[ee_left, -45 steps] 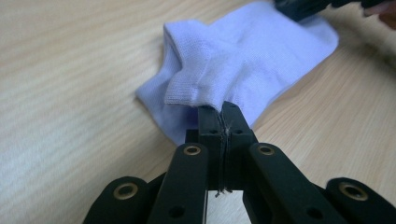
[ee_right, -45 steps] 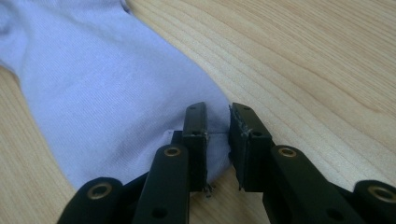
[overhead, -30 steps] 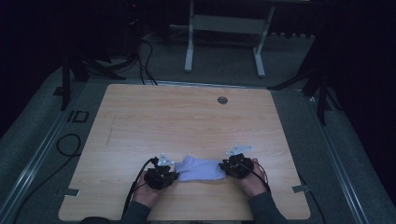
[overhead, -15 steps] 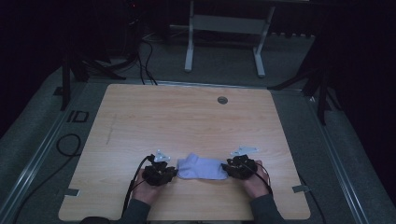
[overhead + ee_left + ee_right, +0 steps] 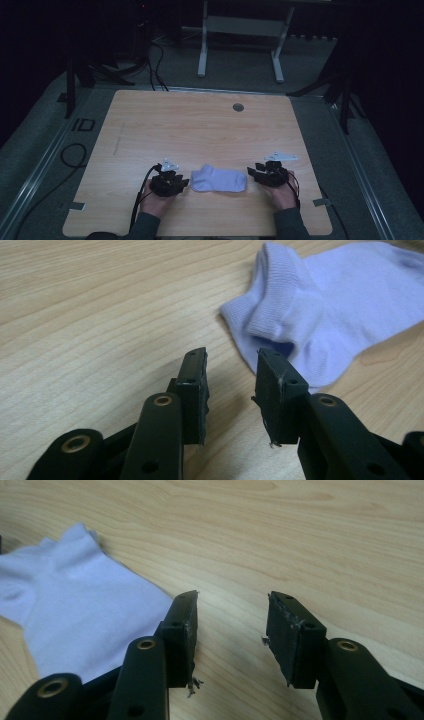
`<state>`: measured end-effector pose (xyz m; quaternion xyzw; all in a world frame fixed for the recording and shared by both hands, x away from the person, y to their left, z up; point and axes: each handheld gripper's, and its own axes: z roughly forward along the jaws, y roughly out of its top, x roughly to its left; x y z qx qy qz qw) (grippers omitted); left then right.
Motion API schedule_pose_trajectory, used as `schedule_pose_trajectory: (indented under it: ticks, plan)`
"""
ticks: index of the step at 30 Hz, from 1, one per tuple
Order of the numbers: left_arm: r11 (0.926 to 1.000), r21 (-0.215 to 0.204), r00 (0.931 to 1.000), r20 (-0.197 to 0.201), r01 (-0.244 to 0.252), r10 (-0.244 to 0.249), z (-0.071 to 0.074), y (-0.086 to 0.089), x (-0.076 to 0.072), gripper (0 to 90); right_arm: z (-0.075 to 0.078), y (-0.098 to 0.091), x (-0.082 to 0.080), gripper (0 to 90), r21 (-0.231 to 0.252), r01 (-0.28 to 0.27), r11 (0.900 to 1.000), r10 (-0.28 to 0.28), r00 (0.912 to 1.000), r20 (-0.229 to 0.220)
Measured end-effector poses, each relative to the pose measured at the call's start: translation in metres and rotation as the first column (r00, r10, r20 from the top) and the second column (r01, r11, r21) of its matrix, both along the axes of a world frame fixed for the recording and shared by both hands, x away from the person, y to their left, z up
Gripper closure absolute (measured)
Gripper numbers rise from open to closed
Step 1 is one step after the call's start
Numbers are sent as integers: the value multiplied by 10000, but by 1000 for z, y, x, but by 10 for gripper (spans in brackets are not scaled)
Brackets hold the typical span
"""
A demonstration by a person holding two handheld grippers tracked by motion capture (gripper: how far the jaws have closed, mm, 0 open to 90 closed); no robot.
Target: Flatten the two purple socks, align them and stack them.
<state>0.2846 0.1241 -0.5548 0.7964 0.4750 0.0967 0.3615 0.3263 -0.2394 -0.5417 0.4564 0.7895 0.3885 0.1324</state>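
Sock (image 5: 219, 179) flat on table (image 5: 200, 125), no readable writing.

The one readable mark is "ID" (image 5: 83, 124), in dark letters on the grey floor (image 5: 45, 150) just beside the desk's (image 5: 200, 130) far left corner, seen in the high view. The letters could be part of a longer marking; that cannot be told. The sock (image 5: 219, 179) carries no readable text or brand, and the same goes for the tools.
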Motion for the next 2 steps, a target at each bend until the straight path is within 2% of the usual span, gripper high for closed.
schedule_pose_trajectory:
  ticks: [2]
  plan:
    - [9999,113,10000,60,-67,66,0,0,1,641,-1,-1,1,545,-90,-104,9999,103,9999,-107]
